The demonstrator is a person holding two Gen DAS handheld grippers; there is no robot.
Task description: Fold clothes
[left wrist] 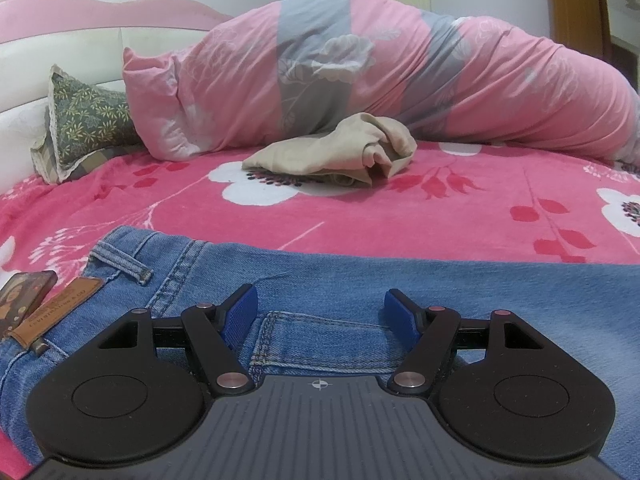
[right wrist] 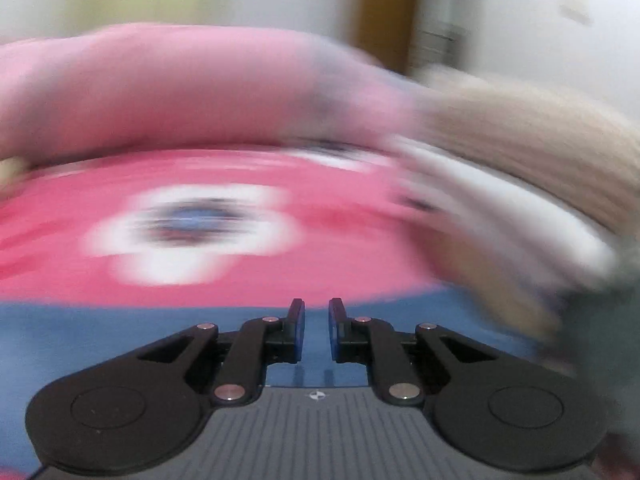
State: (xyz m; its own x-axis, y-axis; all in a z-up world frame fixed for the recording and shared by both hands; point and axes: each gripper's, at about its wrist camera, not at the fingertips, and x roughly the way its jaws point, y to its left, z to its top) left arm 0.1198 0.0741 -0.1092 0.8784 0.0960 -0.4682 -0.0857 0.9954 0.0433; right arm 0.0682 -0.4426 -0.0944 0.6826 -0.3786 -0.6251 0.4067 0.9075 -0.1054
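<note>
Left wrist: tool point(left wrist: 320, 308) spread wide over jeans point(left wrist: 400, 280) — empty.

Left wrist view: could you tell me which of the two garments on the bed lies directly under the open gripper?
The blue jeans: they spread beneath the left gripper, while the crumpled beige garment lies farther off by the rolled pink duvet.

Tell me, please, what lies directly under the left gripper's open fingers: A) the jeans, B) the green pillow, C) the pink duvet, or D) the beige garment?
A: in the left wrist view, the left gripper has its fingers spread wide over the jeans near the waistband, while the beige garment sits farther back on the bed.
</note>
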